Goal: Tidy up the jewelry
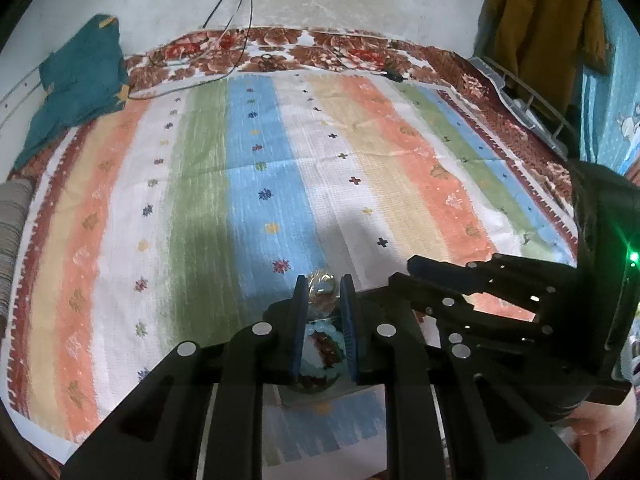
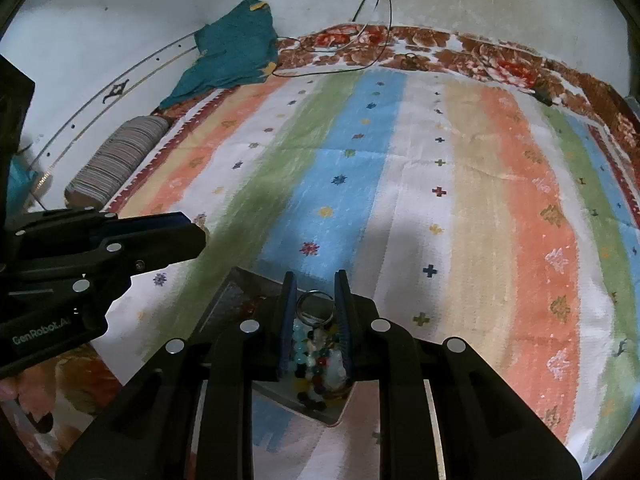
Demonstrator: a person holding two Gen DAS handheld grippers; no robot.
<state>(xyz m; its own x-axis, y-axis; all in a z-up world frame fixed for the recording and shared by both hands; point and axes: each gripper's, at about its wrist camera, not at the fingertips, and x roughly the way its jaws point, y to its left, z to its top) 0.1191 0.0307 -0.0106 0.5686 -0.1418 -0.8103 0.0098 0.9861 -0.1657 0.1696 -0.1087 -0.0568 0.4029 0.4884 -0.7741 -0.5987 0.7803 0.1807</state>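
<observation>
My left gripper [image 1: 324, 286] is shut on a shiny round bangle [image 1: 322, 292] and holds it over a small tray of beads. My right gripper [image 2: 314, 282] is shut on a metal ring [image 2: 314, 306] that carries beaded jewelry [image 2: 320, 356], above a grey tray [image 2: 236, 292] with mixed coloured beads. The right gripper [image 1: 440, 276] shows at the right of the left wrist view, close beside the left one. The left gripper [image 2: 176, 232] shows at the left of the right wrist view. The tray is mostly hidden under the fingers.
A striped cloth [image 1: 280, 160] covers the bed. A teal garment [image 1: 80, 80] lies at the far left corner, a grey rolled bolster [image 2: 120, 156] at the left edge. Cables [image 1: 236, 8] hang down the back wall. A brown garment [image 1: 544, 20] hangs at the right.
</observation>
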